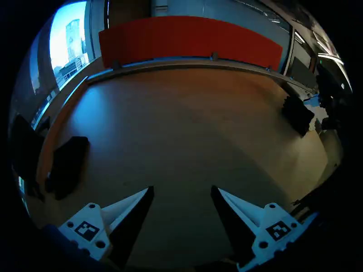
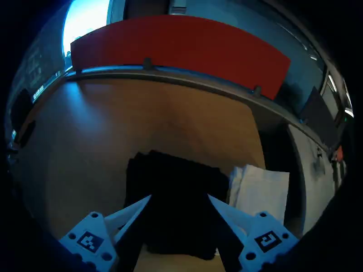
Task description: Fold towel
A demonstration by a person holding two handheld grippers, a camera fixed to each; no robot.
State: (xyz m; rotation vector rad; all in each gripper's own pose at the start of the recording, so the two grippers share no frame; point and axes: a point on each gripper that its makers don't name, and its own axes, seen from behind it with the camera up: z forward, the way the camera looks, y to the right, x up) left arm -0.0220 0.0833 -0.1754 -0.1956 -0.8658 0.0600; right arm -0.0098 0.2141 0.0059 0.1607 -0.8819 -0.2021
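A black folded towel (image 2: 177,199) lies on the wooden table (image 2: 113,131) in the right gripper view, directly ahead of my right gripper (image 2: 179,198), whose fingers stand open over its near part. A white folded towel (image 2: 263,188) lies beside the black one on its right, near the table's edge. In the left gripper view my left gripper (image 1: 182,189) is open above bare wooden table (image 1: 181,127), with nothing between its fingers. The black towel (image 1: 297,113) lies far off at the table's right side there.
A red divider panel (image 1: 190,38) runs along the table's far edge. A dark object (image 1: 68,165) sits at the left side of the table in the left gripper view. A window (image 1: 68,38) is at the far left.
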